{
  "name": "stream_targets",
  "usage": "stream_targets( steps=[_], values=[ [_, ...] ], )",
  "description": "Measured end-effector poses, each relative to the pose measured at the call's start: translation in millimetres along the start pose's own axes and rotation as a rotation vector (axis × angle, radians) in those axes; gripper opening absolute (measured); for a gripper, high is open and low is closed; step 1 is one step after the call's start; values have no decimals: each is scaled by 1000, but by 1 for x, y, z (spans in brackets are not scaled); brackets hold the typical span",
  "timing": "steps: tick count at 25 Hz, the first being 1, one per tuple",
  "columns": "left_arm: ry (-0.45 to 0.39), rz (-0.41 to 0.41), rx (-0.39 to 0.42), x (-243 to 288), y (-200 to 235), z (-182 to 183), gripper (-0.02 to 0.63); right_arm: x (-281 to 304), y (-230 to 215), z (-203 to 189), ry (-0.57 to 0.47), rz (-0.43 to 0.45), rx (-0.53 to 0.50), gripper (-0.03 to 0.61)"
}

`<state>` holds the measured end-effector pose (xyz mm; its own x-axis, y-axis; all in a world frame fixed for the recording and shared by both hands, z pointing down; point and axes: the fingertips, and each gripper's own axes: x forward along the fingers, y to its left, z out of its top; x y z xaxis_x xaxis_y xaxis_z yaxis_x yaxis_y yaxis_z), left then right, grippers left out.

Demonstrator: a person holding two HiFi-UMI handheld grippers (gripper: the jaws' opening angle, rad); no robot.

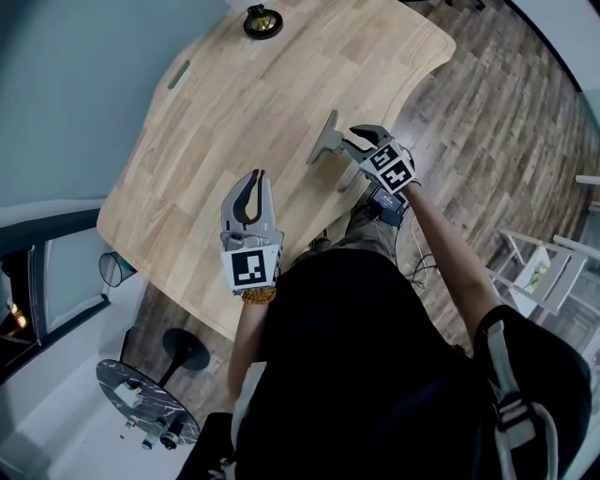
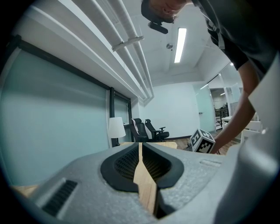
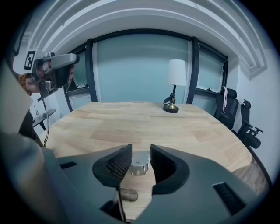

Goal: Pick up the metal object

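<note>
1. Across the desk point(image 1: 216, 103) from the lamp point(image 1: 262, 21), near the edge farthest from it, lies the metal object point(image 1: 327, 141). It is a pale grey piece alone on bare wood.
2. The right tongs point(image 1: 355, 142) stand on the side of the object away from the lamp, angled down at it. In the right gripper view their jaws are apart. The object point(image 3: 139, 164) shows through the gap just ahead of them and is not yet pinched.
3. The step in hand looks like the final approach. It would go best if the object stays centred in that gap as the tongs advance lampward, so both pads meet metal together.
4. Closing should wait until the pads flank the piece. A one-sided touch would likely skate it over the smooth wood.
5. The lift is best straight up, clear of the desk edge.
6. The left tongs point(image 1: 254, 178), farther from the lamp than the object, are closed on nothing and are best kept clear.
</note>
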<state>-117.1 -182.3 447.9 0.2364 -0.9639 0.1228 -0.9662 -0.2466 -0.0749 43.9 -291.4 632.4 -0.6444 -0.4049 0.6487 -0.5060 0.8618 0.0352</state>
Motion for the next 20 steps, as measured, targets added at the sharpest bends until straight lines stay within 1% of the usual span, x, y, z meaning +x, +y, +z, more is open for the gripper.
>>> stream_targets(
  steps=[2, 8, 14, 20],
  values=[
    [-2, 4, 2, 0, 1, -1, 38, 6, 3, -6, 25, 23, 1, 141],
    [-2, 19, -6, -2, 3, -1, 38, 15, 7, -22, 80, 59, 4, 161],
    [11, 32, -9, -2, 6, -7, 38, 28, 8, -35, 129, 89, 0, 207],
    [15, 43, -7, -2, 11, -11, 38, 40, 5, -40, 149, 102, -13, 236]
  ],
)
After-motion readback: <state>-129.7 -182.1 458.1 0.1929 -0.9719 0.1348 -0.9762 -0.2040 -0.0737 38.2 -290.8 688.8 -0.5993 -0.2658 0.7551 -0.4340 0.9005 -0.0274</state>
